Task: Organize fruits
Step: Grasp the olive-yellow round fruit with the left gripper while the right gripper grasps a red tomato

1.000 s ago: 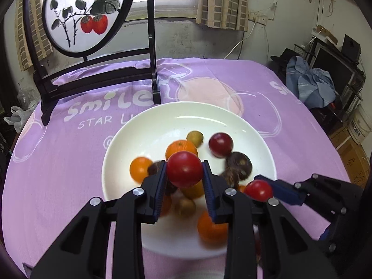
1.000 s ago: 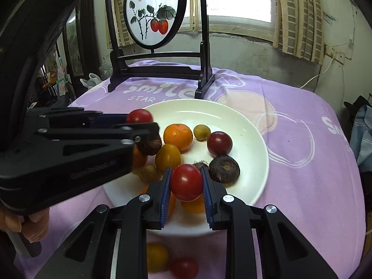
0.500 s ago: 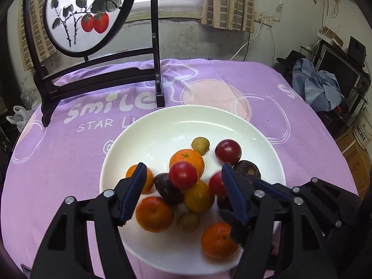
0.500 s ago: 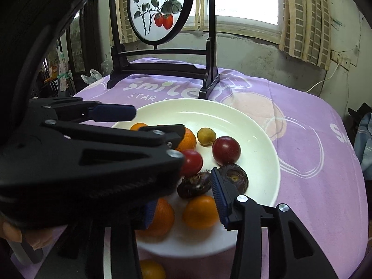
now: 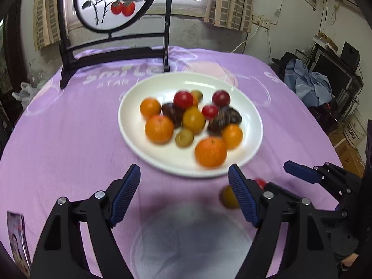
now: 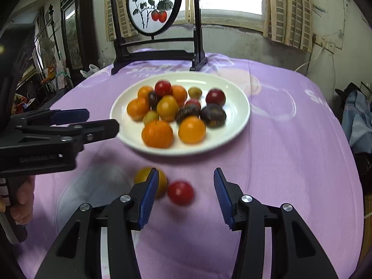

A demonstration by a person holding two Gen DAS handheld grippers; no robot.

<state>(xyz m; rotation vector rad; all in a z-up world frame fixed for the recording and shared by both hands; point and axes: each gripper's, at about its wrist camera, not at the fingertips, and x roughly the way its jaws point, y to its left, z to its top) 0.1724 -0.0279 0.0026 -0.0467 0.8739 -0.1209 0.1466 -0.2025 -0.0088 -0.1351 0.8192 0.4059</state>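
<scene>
A white plate (image 5: 252, 139) (image 6: 237, 121) on the purple cloth holds several fruits: oranges, red tomatoes, dark plums, small green ones. My left gripper (image 5: 184, 195) is open and empty, just in front of the plate. My right gripper (image 6: 186, 195) is open and empty, in front of the plate. A red tomato (image 6: 181, 192) and a yellow fruit (image 6: 160, 181) lie loose on the cloth between the right fingers; the left wrist view shows the yellow one (image 5: 227, 196) partly behind the left gripper's right finger.
A black-framed round screen (image 5: 111, 2) (image 6: 155, 4) stands on the cloth behind the plate. The right gripper shows at the right edge of the left wrist view (image 5: 320, 179). A pale patch (image 5: 190, 237) marks the cloth's near part. Clutter lies beyond the table.
Both grippers opened and let go of their red tomatoes, which now lie in the plate. Both grippers then drew back toward the near side of the table.
</scene>
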